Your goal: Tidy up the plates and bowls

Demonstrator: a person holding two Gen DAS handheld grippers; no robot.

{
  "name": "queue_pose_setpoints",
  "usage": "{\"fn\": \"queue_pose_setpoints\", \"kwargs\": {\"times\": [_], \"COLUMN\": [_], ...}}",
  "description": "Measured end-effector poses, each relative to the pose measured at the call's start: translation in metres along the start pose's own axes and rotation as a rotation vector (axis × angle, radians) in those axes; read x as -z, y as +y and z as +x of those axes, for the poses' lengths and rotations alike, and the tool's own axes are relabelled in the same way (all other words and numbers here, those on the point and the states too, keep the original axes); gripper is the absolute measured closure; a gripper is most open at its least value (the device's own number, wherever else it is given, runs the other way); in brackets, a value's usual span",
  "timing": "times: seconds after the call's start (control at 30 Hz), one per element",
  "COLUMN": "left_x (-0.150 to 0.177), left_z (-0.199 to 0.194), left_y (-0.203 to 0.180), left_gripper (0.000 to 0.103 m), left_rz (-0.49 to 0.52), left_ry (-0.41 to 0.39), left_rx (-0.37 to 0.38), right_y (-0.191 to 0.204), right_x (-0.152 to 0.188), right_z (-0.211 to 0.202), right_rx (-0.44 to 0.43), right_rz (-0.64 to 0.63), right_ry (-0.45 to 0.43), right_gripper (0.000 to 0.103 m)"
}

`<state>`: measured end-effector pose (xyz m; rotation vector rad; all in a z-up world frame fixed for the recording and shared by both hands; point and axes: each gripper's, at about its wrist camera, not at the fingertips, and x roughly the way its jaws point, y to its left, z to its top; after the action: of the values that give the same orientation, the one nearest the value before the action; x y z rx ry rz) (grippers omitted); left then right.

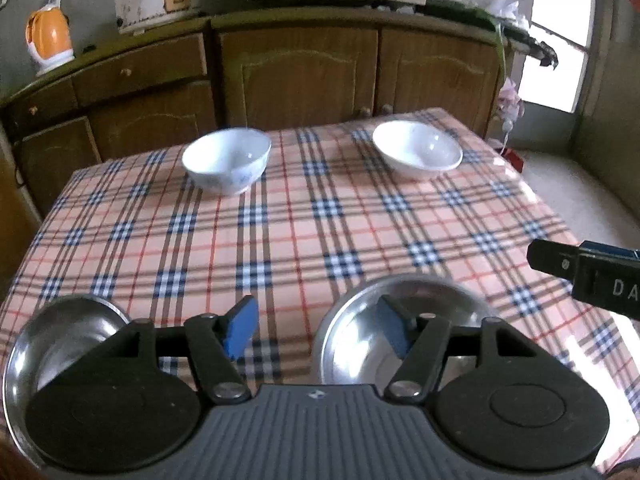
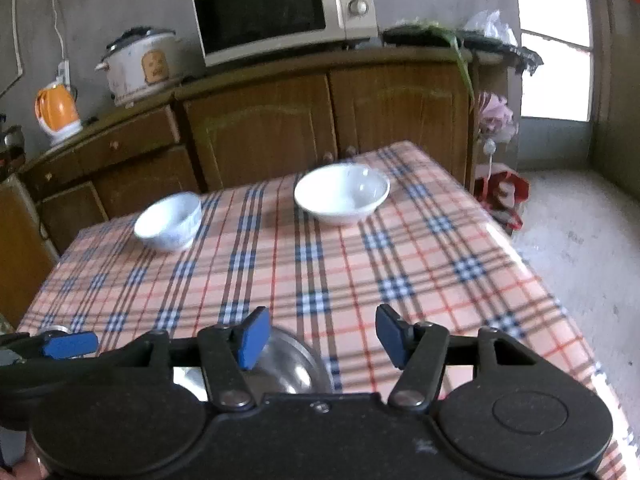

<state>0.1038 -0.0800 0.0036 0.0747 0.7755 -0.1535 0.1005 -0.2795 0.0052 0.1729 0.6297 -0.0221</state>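
Two white bowls stand at the far side of the plaid table: a deeper one with a blue pattern [image 1: 227, 163] [image 2: 169, 221] on the left and a wider, shallower one [image 1: 417, 153] [image 2: 342, 193] on the right. Two steel bowls sit at the near edge, one at the left [image 1: 60, 340] and one right of it [image 1: 360, 336] [image 2: 288, 364]. My left gripper [image 1: 318, 330] hangs open above the gap between the steel bowls, nothing between its blue pads. My right gripper [image 2: 320, 336] is open and empty over the near edge, the steel bowl under its left finger.
The plaid tablecloth [image 1: 300, 232] covers the whole table; its right edge drops to a bare concrete floor [image 2: 580, 248]. Behind the table runs a wooden cabinet [image 1: 296, 64] carrying a microwave [image 2: 280, 12], a rice cooker [image 2: 140, 64] and an orange kettle [image 1: 50, 38].
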Motion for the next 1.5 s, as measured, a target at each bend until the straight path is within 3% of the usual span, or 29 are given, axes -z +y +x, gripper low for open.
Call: {"fn": "queue_pose_setpoints", "kwargs": {"times": [0.43,0.77,1.13,1.5], "left_x": [-0.046,-0.082,-0.123,-0.153], "left_z": [0.005,0.037,0.114,0.206], "left_y": [-0.012,-0.018,-0.032,-0.048], "left_gripper": [0.035,0.033,0.028,0.025], "left_rz": [0.007,0.026,0.037,0.038], "left_ry": [-0.037,-0.021,0.026,0.065], "left_rx": [0.031,0.019,0.027,0.036], "right_y": [-0.013,-0.039,-0.081,-0.098], "right_x": [-0.039,-0.074,-0.111,-0.113], "right_z": [0.004,0.039,0.126,0.233], "right_rx": [0.007,0.014,0.038,0.033], "right_rz": [0.0,0.049,0.089,0.117], "right_ry": [-0.064,-0.076,-0.018,0.08], "right_gripper": [0.03,0.027,0.024,0.025]}}
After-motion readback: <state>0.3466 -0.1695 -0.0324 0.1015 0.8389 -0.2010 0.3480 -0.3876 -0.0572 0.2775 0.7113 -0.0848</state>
